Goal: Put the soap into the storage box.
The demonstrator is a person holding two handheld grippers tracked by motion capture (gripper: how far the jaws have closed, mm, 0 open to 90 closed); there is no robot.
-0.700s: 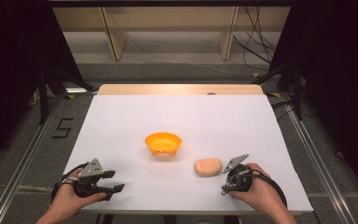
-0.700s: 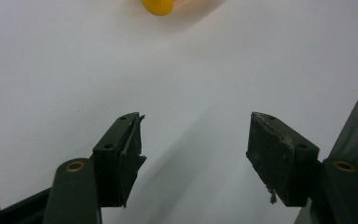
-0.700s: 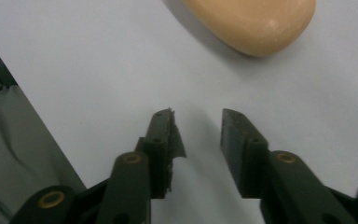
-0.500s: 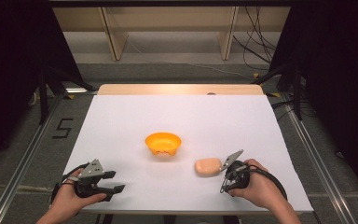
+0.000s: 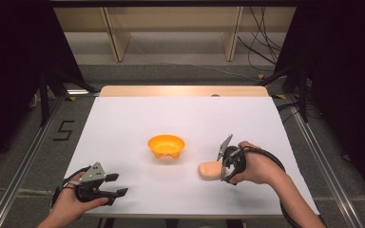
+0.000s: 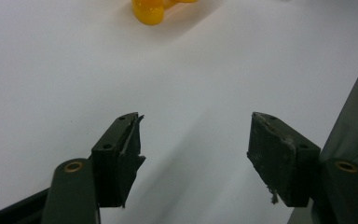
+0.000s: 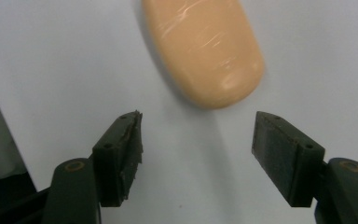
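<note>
r claw (image 7: pixel 198 156) spread, just short of peach oval thing (image 7: pixel 204 49); l claw (image 6: pixel 196 158) spread over bare table (image 5: pixel 123 123).

Bright glaring table (image 5: pixel 123 118) (dark surroundings), soft close-ups

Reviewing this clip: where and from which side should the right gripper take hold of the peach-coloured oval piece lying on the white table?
Probably across its narrow width, near the rounded end facing the right gripper. The peach oval piece lies flat on the white table, long axis pointing along the gripper's approach. The jaws stand open wider than the piece, so sliding straight forward should straddle its smooth long sides.
</note>
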